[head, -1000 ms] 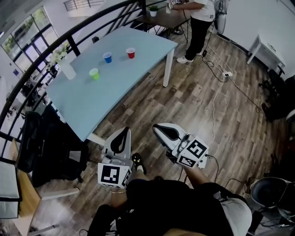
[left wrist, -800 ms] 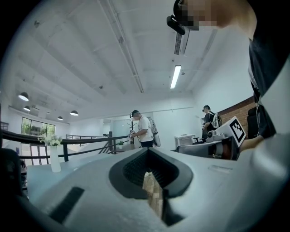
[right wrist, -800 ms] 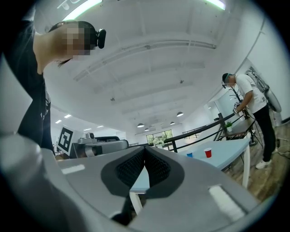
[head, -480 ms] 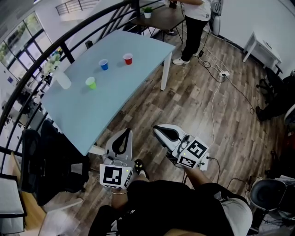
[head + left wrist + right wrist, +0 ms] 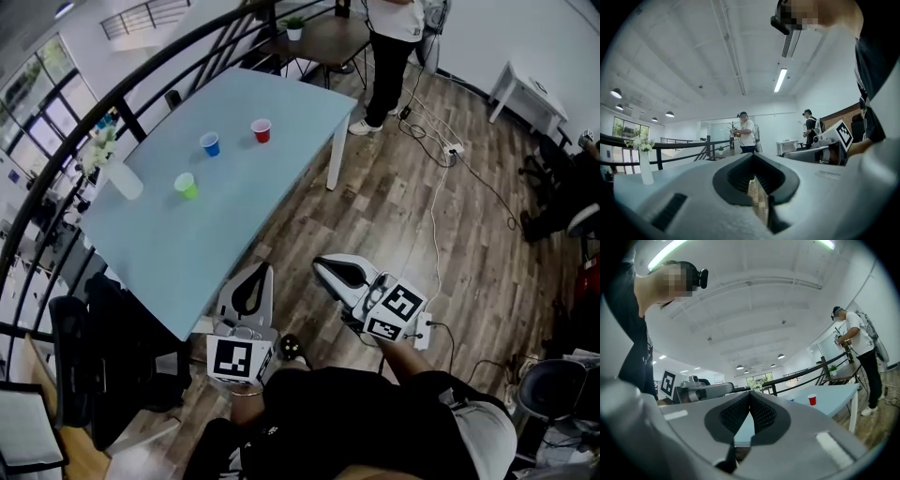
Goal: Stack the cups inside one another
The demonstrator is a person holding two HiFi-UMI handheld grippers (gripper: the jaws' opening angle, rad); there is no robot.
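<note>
Hovering over open floor [image 5: 394, 206] off the near edge of the table [image 5: 178, 253], left gripper [image 5: 255, 274] and right gripper [image 5: 324, 266] are closed, empty; red cup [image 5: 262, 130], blue cup [image 5: 210, 143], green cup [image 5: 187, 186] stand apart mid-table.

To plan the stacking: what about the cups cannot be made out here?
- Head view: red cup, blue cup, green cup are too small to see inside.
- Left gripper view: the left gripper hides all cups.
- Right gripper view: the right gripper hides the green cup.
</note>
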